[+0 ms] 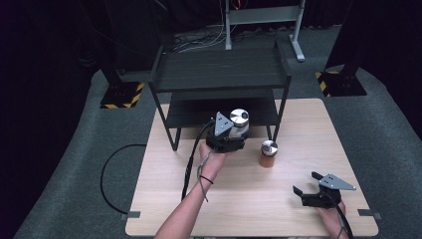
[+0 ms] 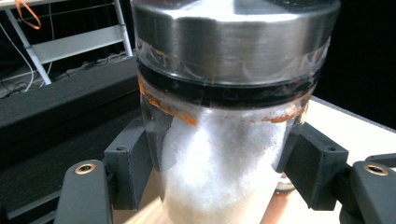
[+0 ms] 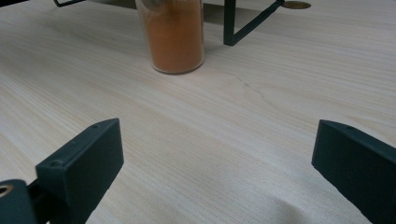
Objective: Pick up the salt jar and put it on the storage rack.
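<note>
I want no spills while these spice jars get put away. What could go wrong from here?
The left gripper clamps the white jar on smooth glass below its heavy steel lid; it might slip or tilt. The jar is close to the black shelf, so the lid could knock an edge. The orange jar stands nearby and could be bumped.

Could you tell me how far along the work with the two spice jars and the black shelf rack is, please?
Nothing stands on the black two-tier shelf rack yet. In hand: the left gripper is shut on the metal-lidded glass jar of white powder, held just in front of the rack's lower shelf. Left, probably: shelving it, then the metal-lidded jar of orange powder, which stands on the light wooden table while the right gripper waits open.
</note>
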The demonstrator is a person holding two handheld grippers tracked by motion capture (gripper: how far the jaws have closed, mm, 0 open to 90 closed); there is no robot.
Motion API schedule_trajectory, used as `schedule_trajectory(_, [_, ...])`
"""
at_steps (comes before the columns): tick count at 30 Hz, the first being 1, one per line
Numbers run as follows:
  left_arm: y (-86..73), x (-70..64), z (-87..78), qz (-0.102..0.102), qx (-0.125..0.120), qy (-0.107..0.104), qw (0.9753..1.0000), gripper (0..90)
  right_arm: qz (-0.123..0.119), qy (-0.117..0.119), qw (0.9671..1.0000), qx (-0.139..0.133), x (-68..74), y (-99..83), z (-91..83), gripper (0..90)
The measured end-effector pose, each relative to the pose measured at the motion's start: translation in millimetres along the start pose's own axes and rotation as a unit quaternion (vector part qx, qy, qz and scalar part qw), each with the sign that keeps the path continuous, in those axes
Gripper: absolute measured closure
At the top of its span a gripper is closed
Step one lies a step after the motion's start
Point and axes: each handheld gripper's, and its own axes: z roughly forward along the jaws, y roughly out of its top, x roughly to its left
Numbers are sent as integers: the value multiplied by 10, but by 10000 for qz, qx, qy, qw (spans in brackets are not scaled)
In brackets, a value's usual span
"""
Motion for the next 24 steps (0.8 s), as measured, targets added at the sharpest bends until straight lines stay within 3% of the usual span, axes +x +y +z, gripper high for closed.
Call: schedule_trajectory(24, [121,-101,297,40,-26,197,9998,314,4,14,10000,-22,-9,-7,-6,13])
